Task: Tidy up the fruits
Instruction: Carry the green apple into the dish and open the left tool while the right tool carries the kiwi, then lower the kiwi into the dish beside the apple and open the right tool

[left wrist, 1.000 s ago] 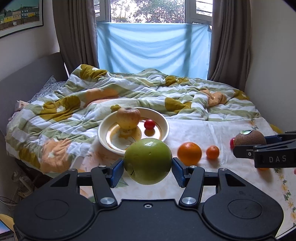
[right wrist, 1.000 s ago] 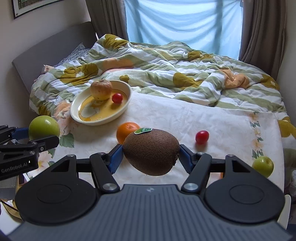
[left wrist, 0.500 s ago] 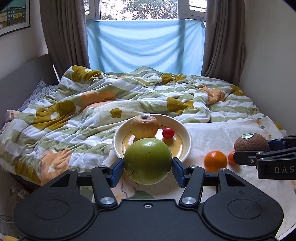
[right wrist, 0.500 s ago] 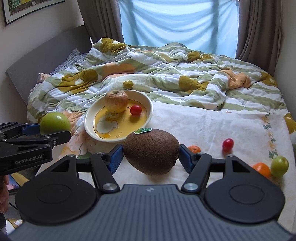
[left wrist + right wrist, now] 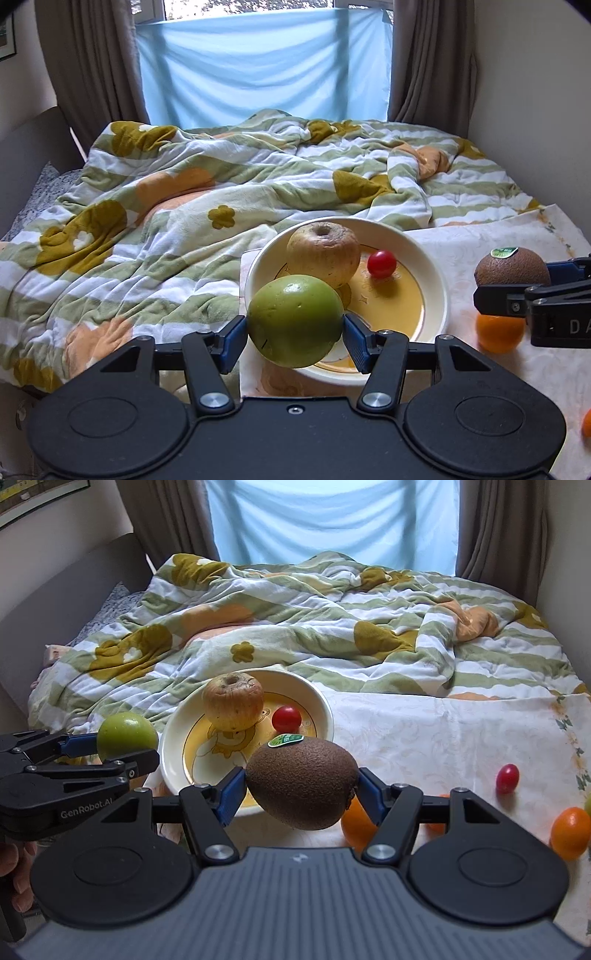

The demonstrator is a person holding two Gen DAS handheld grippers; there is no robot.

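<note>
The left gripper [image 5: 295, 334] grips a green apple [image 5: 294, 320] between its blue pads, holding it in the air over the near left rim of the bowl [image 5: 432, 280]. The right gripper [image 5: 301, 792] grips a brown kiwi [image 5: 302, 782] with a green sticker on top, holding it above the near right edge of the bowl. In the right wrist view the left gripper shows at the left, with the green apple just left of the bowl, and part of a hand [image 5: 14, 867] shows at the lower left edge. In the left wrist view the right gripper shows at the right edge with the kiwi, to the right of the bowl. The cream bowl with a yellow inside sits on a pale cloth [image 5: 424, 731] spread over the near part of the bed. In it lie a wrinkled yellow apple [image 5: 232, 700] on the far left side and a red tomato [image 5: 286, 719] just to its right, near but apart. On the cloth to the right of the bowl lie an orange [image 5: 499, 332], partly hidden behind the right gripper, a second red tomato [image 5: 507, 778] farther right, and a small orange fruit [image 5: 570, 833] near the right edge. A rumpled quilt [image 5: 184, 206] with green stripes and flowers covers the far part of the bed, below a blue sheet [image 5: 266, 66] hung across the window between brown curtains [image 5: 92, 66].
</note>
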